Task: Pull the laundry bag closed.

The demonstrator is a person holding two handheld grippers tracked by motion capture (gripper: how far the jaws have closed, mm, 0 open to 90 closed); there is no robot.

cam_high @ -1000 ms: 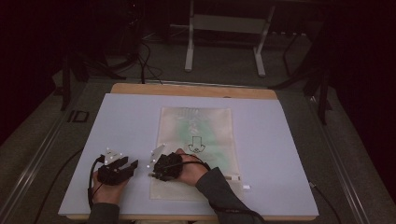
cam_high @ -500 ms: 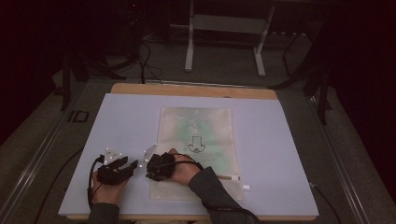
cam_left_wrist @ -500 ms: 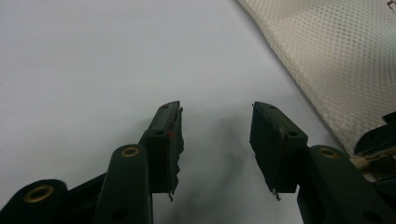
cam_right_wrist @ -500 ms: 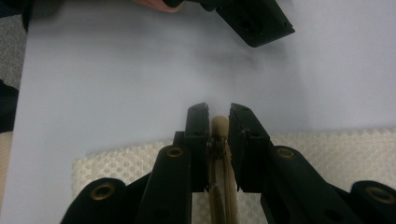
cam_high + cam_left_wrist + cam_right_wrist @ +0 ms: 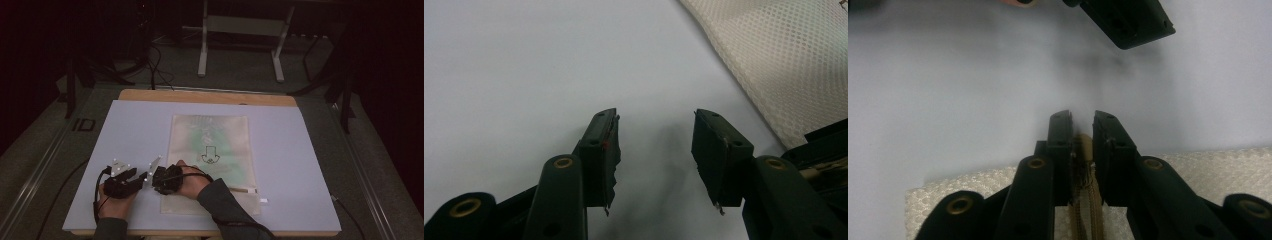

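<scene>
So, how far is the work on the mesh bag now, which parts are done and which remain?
Done: the cream mesh zip bag lies flat on the pale blue table cover. In hand: the right gripper has closed on the tan zipper piece at the bag's edge. The left gripper is open beside the bag, holding nothing. Left: probably drawing the zipper along; its current state is unclear.

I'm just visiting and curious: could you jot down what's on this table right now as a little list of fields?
surface: pale table mat on a wooden table
main item: flat mesh bag with an arrow print, zipper along its near end
right tool: jaws closed on the zipper pull at the bag's near left corner
left tool: jaws apart, nothing between them, over bare mat just left of the bag
hands: both at the near left part of the table
</scene>
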